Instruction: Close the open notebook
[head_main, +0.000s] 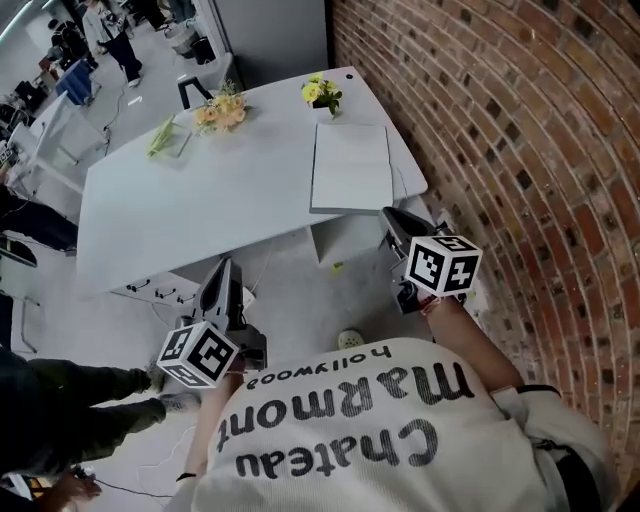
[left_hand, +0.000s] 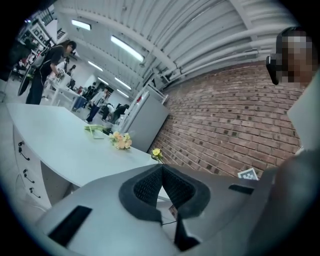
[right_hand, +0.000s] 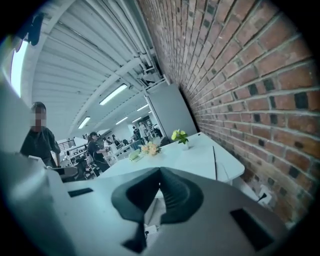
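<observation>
I am holding the left claw (head_main: 224, 268) and right claw (head_main: 392, 214) clenched on nothing, short of the bench (head_main: 200, 220). The notebook (head_main: 350, 165) is lying flat near its right end.

The table (head_main: 200, 215) looks smooth and matt, the notebook (head_main: 351, 165) paper, the brick wall (head_main: 520, 130) rough.

Brick wall (head_main: 500, 120) flanks notebook (head_main: 350, 165) (flowers (head_main: 322, 93) behind).

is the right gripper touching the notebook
No, the right gripper view shows the right gripper shut on nothing, with the notebook lying farther ahead on the table, apart from it.
</observation>
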